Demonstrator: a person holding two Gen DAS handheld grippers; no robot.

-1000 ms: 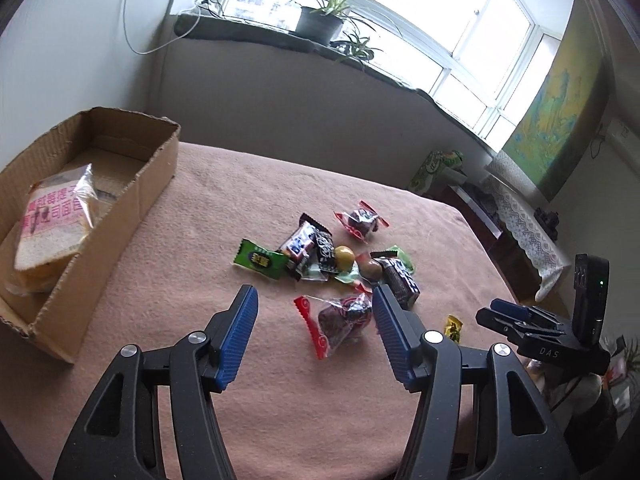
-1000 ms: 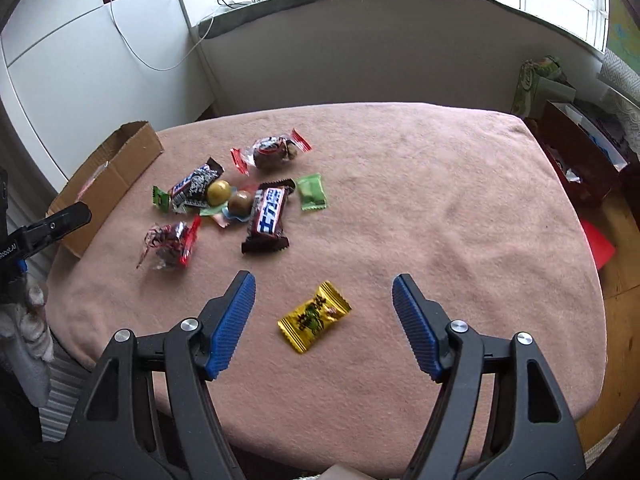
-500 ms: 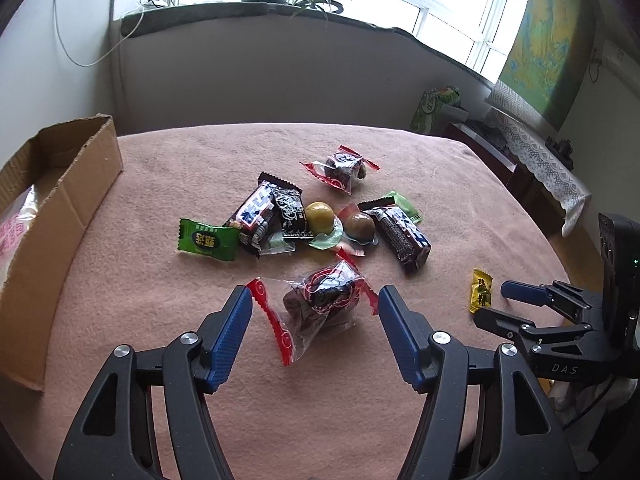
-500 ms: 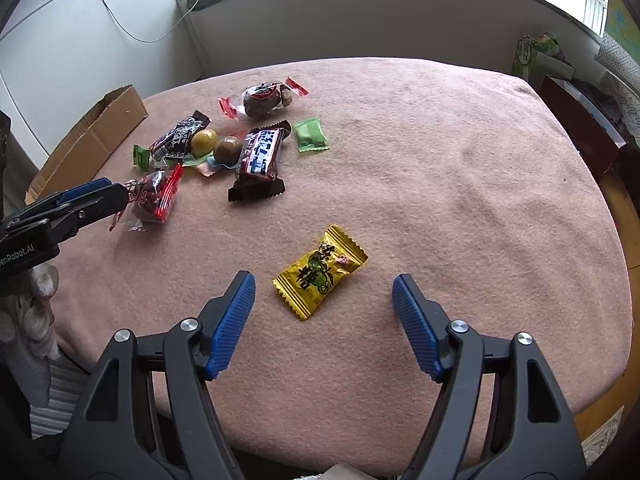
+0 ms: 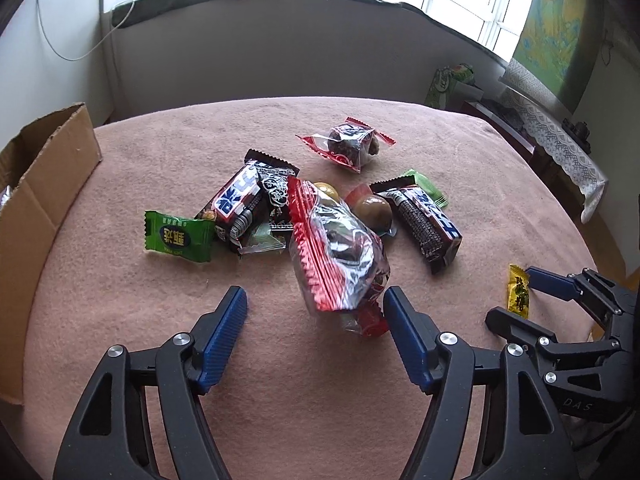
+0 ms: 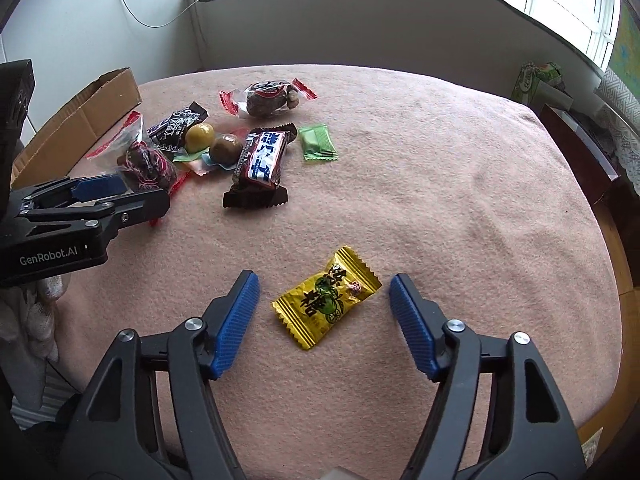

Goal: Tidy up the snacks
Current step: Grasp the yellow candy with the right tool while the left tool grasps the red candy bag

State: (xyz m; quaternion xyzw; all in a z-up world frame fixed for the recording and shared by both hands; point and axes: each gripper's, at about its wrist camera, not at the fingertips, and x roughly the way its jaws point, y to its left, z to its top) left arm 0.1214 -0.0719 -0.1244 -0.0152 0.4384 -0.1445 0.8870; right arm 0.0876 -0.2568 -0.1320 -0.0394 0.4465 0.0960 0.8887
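A clear packet with red edges (image 5: 340,256) holds a dark snack and stands tilted between the fingers of my left gripper (image 5: 316,304). Its lower end lies by the right-hand pad. The jaws are opening and do not press on it. The same packet (image 6: 148,160) shows beside the left gripper (image 6: 136,194) in the right wrist view. A yellow candy (image 6: 326,298) lies flat on the pink cloth between the fingers of my right gripper (image 6: 324,286). Those jaws are closing, with a gap on both sides of the candy. The left wrist view shows the yellow candy (image 5: 518,292) too.
Behind the packet lies a heap: a green candy (image 5: 178,236), two dark chocolate bars (image 5: 240,204) (image 5: 426,220), round wrapped balls (image 5: 374,210) and another red-edged packet (image 5: 350,142). A cardboard box (image 5: 44,184) stands at the table's left edge. A gloved hand (image 6: 24,320) holds the left gripper.
The left gripper came forward and down around the red-edged packet, its jaws wider; the packet now tilts up instead of lying flat. The right gripper sank over the yellow candy and its jaws narrowed.
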